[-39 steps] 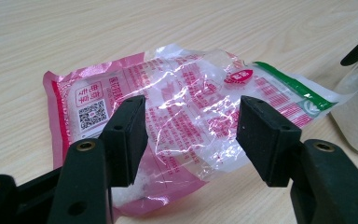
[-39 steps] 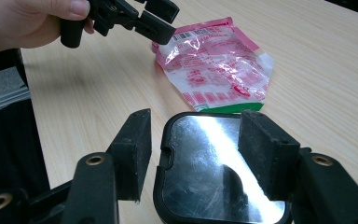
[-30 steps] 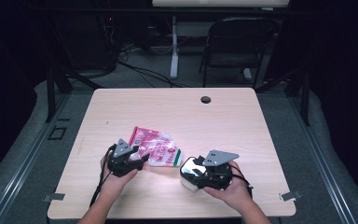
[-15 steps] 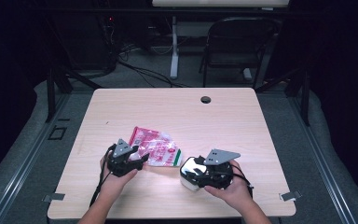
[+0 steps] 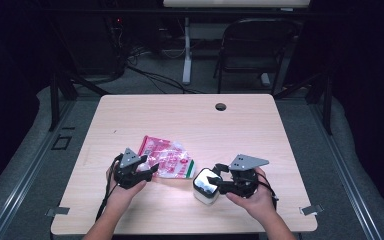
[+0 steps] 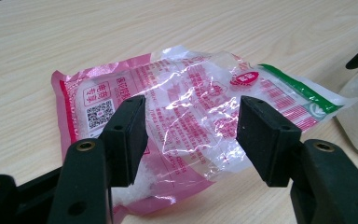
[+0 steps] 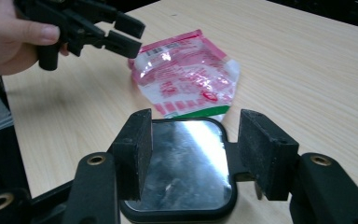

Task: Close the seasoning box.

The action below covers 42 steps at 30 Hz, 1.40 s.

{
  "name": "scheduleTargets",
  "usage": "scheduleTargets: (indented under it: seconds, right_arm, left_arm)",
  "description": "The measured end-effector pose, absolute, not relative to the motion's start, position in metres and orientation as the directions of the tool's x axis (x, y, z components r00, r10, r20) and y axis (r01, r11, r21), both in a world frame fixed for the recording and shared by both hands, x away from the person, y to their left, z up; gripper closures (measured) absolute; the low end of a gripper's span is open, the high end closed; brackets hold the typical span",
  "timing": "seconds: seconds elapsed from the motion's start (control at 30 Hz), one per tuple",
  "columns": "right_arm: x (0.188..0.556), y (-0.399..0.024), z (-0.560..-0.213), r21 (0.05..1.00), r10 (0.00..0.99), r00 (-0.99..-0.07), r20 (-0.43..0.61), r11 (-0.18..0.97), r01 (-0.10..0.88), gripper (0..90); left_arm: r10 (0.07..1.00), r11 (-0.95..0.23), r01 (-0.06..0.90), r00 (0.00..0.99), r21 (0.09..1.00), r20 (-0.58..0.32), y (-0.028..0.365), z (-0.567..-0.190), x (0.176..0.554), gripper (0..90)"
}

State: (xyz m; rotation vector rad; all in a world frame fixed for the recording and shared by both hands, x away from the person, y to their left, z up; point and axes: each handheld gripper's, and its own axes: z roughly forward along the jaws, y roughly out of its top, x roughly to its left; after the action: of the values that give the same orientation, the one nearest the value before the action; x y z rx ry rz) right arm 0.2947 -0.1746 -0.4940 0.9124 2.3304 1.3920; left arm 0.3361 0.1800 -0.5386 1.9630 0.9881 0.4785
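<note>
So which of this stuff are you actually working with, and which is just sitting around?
In use, it seems:
left gripper, open over the pink packet
right gripper, open around the square lidded jar

Lying about:
table's cable hole
folding chair
floor cables

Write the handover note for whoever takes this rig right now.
Left gripper: open, jaws at the near end of the bag, not gripping it.
Right gripper: open, jaws either side of the jar at its lid; no clamp seen.
Bag lies flat mid-table, white grains inside; jar stands just right of it, lid on.
Done: nothing visibly.
Left: probably grip both, open, pour.
</note>
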Motion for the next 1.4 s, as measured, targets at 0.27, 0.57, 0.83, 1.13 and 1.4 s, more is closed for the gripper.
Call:
scheduleTargets:
  seconds: [0.27,0.57,0.83,1.13,1.4]
  right_arm:
    - [0.303,-0.196,-0.492,0.869,0.705,-0.700,0.114,0.271,0.415,45.0]
    - [0.316,-0.223,-0.502,0.859,0.791,-0.596,0.136,0.206,0.469,46.3]
    - [0.324,-0.232,-0.517,0.834,0.836,-0.532,0.136,0.193,0.516,43.4]
    - [0.330,-0.236,-0.535,0.799,0.867,-0.484,0.122,0.203,0.566,44.1]
    - [0.333,-0.236,-0.543,0.792,0.876,-0.468,0.113,0.205,0.575,44.2]
  left_arm:
    - [0.793,-0.308,0.463,0.607,0.831,-0.044,0.181,-0.539,0.337,42.8]
    - [0.797,-0.310,0.469,0.603,0.827,-0.043,0.184,-0.539,0.338,42.8]
    - [0.801,-0.304,0.469,0.597,0.829,-0.044,0.185,-0.540,0.339,42.8]
    - [0.805,-0.303,0.477,0.591,0.825,-0.046,0.187,-0.542,0.340,42.8]
    - [0.810,-0.306,0.490,0.585,0.816,-0.048,0.189,-0.546,0.342,42.9]
